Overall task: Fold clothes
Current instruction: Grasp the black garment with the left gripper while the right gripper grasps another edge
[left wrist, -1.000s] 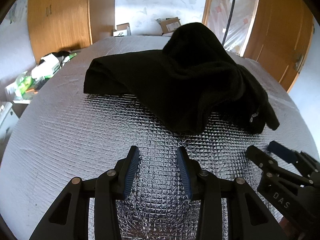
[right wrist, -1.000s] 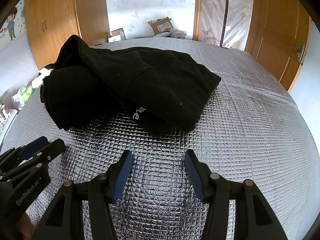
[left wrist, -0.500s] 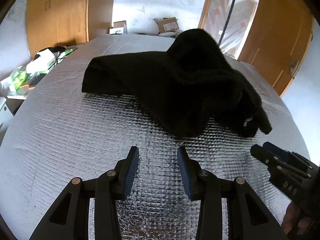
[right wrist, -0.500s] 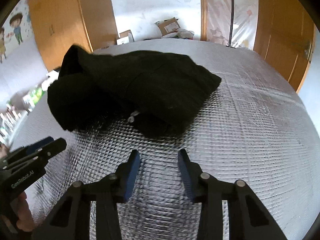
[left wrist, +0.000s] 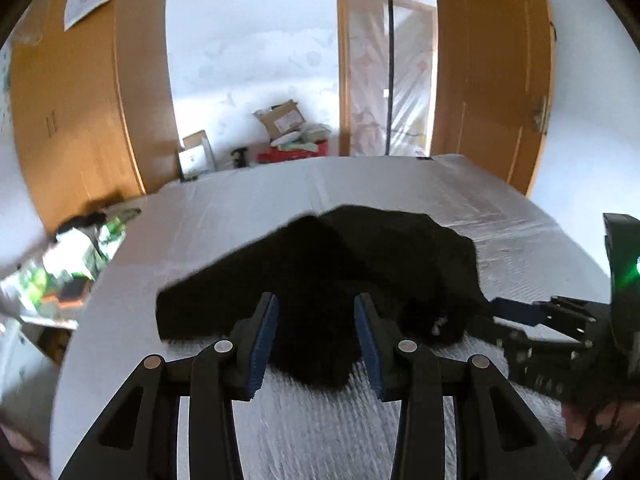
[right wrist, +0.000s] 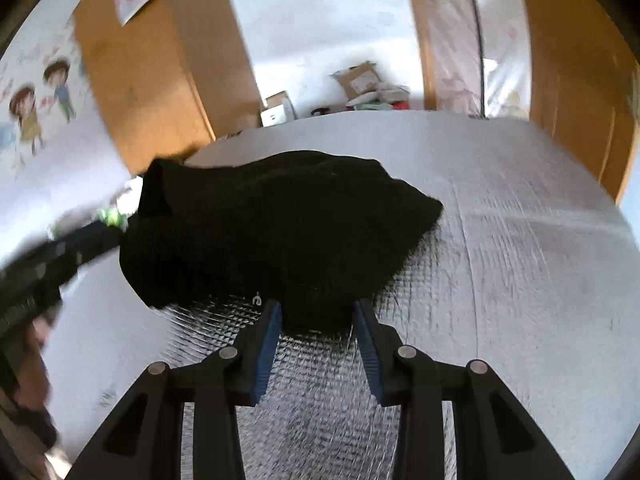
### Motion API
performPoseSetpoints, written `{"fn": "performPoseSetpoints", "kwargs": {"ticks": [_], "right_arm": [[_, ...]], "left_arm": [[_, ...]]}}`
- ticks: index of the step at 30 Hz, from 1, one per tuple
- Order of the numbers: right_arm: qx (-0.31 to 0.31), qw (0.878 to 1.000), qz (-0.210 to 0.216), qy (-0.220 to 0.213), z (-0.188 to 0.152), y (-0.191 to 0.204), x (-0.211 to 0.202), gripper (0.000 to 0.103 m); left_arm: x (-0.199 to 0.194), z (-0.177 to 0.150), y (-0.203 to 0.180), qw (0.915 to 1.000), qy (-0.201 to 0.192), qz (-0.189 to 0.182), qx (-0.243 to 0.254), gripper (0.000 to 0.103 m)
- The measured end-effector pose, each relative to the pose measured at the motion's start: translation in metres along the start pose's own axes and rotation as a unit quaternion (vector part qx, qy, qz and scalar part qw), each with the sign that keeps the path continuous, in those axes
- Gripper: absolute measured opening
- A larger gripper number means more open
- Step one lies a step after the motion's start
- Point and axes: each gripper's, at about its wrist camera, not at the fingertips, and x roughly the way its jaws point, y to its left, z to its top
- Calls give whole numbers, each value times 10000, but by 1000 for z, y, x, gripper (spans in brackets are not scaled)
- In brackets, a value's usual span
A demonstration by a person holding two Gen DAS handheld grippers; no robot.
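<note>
I found the crumpled black fleece garment (right wrist: 276,232) heaped mid-way on the silver quilted foil bed cover (right wrist: 520,260). My left gripper (left wrist: 316,332) and right gripper (right wrist: 316,332) stood part-open, empty, at its near hem. Advised: pinch separate edge corners, single layer only.

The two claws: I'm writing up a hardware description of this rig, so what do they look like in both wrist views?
Both match: the left claw and right claw are matte black plastic linkages with triangular cut-outs, round silver pivot pins and two slim fingers faced with ribbed blue pads. In the left wrist view, the right claw's black body carries white lettering, too blurred to read, and a green light glows beside it.
</note>
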Motion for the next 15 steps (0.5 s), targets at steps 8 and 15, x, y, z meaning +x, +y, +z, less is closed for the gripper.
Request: {"fn": "performPoseSetpoints", "kwargs": {"ticks": [8, 15], "right_arm": [[-57, 10000, -44, 55, 0, -3, 12, 19], [163, 9983, 118, -553, 16, -14, -24, 11]], "left_arm": [[27, -4, -1, 9995, 305, 0, -14, 41], [15, 1, -9, 9997, 16, -218, 133, 41]]}}
